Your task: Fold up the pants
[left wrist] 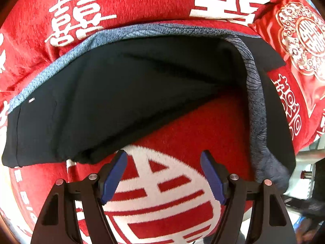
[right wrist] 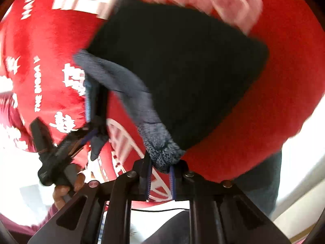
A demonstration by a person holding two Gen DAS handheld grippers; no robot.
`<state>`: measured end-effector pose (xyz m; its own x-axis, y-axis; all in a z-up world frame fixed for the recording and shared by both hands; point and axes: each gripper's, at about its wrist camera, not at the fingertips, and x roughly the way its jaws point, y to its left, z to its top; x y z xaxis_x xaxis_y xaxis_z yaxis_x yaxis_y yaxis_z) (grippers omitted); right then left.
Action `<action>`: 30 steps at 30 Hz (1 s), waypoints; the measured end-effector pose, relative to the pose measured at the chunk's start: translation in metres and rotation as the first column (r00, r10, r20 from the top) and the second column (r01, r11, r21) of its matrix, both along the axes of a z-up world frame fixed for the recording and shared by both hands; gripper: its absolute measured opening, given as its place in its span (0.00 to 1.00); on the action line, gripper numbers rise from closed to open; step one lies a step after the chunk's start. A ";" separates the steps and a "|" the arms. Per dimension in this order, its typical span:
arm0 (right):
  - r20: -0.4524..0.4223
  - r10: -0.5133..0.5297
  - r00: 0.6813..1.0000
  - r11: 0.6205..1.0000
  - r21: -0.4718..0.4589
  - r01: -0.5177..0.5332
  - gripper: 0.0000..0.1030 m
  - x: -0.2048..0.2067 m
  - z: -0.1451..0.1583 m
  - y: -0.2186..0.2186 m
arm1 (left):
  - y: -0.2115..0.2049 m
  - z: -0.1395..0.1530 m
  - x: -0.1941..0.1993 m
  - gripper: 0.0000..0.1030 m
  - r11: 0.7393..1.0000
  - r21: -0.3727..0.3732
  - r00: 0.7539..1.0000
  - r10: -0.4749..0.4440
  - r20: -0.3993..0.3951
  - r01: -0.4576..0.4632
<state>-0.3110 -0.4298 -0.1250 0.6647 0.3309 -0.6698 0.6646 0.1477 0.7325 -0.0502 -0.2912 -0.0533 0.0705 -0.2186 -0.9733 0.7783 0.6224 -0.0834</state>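
Black pants (left wrist: pixel 113 93) with a grey-blue fleecy lining (left wrist: pixel 258 109) lie partly folded on a red blanket with white characters (left wrist: pixel 166 193). My left gripper (left wrist: pixel 163 162) is open and empty, just in front of the pants' near edge. My right gripper (right wrist: pixel 160 168) is shut on the fleecy edge of the pants (right wrist: pixel 162 150) and holds it up off the blanket. The black outer side (right wrist: pixel 182 71) hangs beyond it. The left gripper also shows in the right wrist view (right wrist: pixel 92 109), held in a hand; that view is blurred by motion.
A red pillow with white ornament (left wrist: pixel 300 40) lies at the right end of the bed. The blanket's edge and a pale floor show at the lower right (right wrist: pixel 300 183). A black cable (right wrist: pixel 158 210) runs below the gripper.
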 end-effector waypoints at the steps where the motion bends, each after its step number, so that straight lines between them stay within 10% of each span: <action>1: 0.016 0.020 1.000 0.999 -0.045 -0.020 0.14 0.003 0.019 -0.016 | -0.003 0.001 0.001 0.73 1.000 0.004 1.000 0.004 0.003 -0.004; 8: 0.051 0.106 0.993 0.953 -0.291 -0.087 0.14 0.044 0.105 -0.145 | -0.041 0.009 0.024 0.73 0.997 0.027 0.996 0.071 0.050 -0.073; 14: -0.035 0.153 0.988 0.897 -0.416 -0.154 0.18 0.102 0.112 -0.255 | -0.069 0.001 0.057 0.73 0.985 0.051 0.982 0.159 0.101 -0.165; 18: -0.279 0.229 0.933 0.824 -0.455 -0.338 0.61 0.144 0.087 -0.287 | -0.080 -0.021 0.077 0.73 0.968 0.090 0.969 0.226 0.104 -0.236; 30: -0.319 0.002 0.948 0.949 -0.297 -0.102 0.48 0.082 0.021 -0.297 | -0.082 -0.035 0.078 0.73 0.955 0.121 0.960 0.260 0.106 -0.272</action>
<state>-0.2288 -0.7273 -0.1036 0.3939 0.1053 -0.9131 0.8360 0.3718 0.4035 0.0276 -0.3737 -0.0882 0.1948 -0.0495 -0.9796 0.5835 0.8086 0.0752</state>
